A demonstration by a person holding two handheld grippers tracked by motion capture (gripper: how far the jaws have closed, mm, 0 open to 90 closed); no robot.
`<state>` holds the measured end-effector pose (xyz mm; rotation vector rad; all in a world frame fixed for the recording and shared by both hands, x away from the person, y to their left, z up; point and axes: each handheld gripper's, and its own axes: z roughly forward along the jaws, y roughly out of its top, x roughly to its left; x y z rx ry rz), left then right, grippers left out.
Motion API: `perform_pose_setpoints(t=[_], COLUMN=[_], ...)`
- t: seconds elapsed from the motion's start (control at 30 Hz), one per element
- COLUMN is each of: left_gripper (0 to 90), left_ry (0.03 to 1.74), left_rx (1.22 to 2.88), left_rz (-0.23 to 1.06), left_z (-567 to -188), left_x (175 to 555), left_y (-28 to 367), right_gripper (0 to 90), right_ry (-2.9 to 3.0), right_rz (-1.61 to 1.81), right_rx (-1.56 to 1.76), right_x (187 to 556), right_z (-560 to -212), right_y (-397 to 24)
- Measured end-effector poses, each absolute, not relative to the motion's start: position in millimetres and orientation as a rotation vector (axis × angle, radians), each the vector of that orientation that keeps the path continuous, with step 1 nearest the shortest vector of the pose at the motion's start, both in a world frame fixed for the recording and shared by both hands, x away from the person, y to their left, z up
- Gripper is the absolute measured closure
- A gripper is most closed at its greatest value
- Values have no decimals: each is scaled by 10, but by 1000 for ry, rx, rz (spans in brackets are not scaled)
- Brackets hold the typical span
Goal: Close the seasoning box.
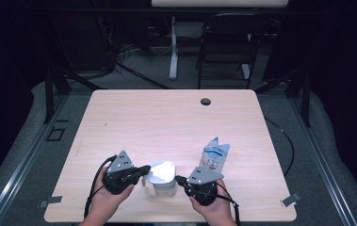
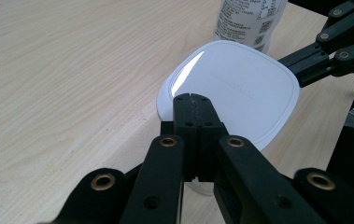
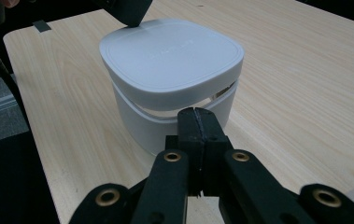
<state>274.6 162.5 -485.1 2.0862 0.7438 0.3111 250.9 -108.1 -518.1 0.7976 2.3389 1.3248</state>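
A white rounded-square container (image 1: 163,178) with a lid (image 2: 240,88) stands near the table's front edge. The lid (image 3: 174,51) rests loosely, with a gap showing above the body (image 3: 137,123). My left gripper (image 1: 144,169) is shut and empty, its tip (image 2: 193,97) over the lid's near rim. My right gripper (image 1: 179,179) is also shut and empty, its tip (image 3: 197,112) at the container's side just under the lid; whether it touches I cannot tell. The left gripper's tip (image 3: 130,11) shows at the lid's far edge, and the right gripper (image 2: 305,63) beside the lid.
A blue and white printed pouch (image 1: 215,154) stands just behind and right of the container, pouch (image 2: 249,21) beyond the lid. A cable hole (image 1: 206,101) sits near the table's far edge. A dark chair (image 1: 228,42) and a desk leg (image 1: 173,47) stand beyond the table.
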Motion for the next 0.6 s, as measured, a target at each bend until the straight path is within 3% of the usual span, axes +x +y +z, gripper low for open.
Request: perform_pose_setpoints(t=[0.3,0.6], left_gripper=[900,839], left_ry=[742,776], left_rx=[2079,2045], left_rz=[315,318], left_z=[-4862,-4927], left_x=[2731,2641], left_y=[1638,1827], right_gripper=[890,863], right_ry=[2340,2332], right_rz=[1324,1327], right_rx=[794,797], right_x=[2510,2507], right_z=[-5172,-5176], right_y=[-1080,-1083])
